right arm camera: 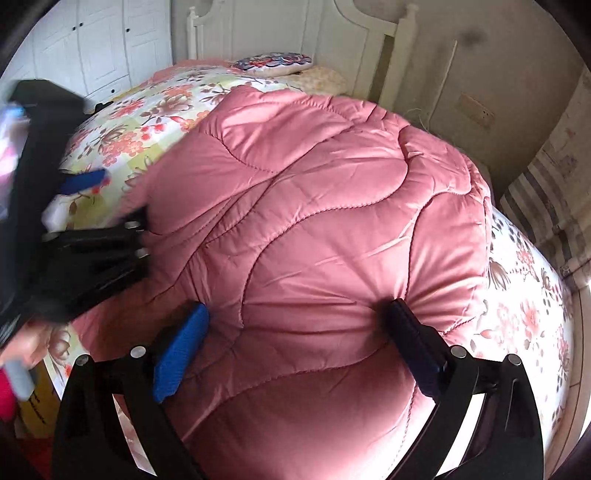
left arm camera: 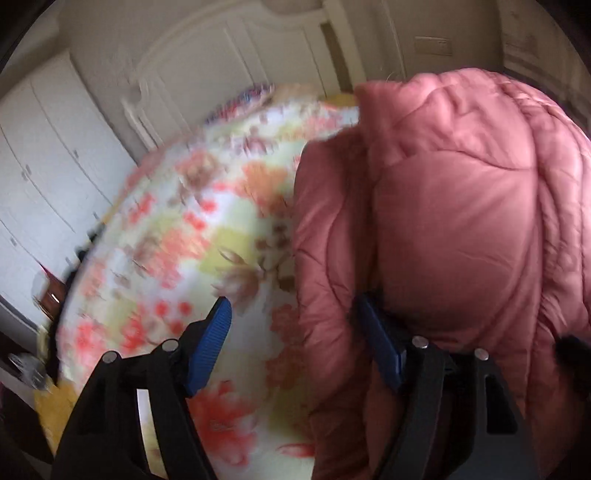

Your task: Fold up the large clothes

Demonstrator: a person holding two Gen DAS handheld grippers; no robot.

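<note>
In the right wrist view, the right gripper (right arm camera: 297,325) is seen nearest, its jaws spread wide with the blue pads (right arm camera: 181,347) pressed down into the pink quilt (right arm camera: 314,206), which bulges up between them; no fold is pinched, and the fabric is puckered at the far pad. The quilt is found lying in a thick, doubled heap across the middle of the bed (right arm camera: 532,317), whose flowered sheet is left bare along the right edge and towards the far left corner. At the left edge of the heap the left gripper (right arm camera: 110,206) is seen blurred, one finger over the sheet and the other against the quilt's side. A hand (right arm camera: 22,343) is glimpsed at the near left. In the left wrist view, the left gripper (left arm camera: 295,332) is shown with jaws fairly wide: one pad (left arm camera: 212,343) is held over the flowered sheet (left arm camera: 177,229), the other is set against the quilt (left arm camera: 461,221), and the quilt's edge lies between them without being clamped. Further back, a patterned pillow (right arm camera: 273,62) is noted at the head of the bed, with a white headboard (right arm camera: 280,26) behind it and white cupboards (right arm camera: 99,40) at the far left.
</note>
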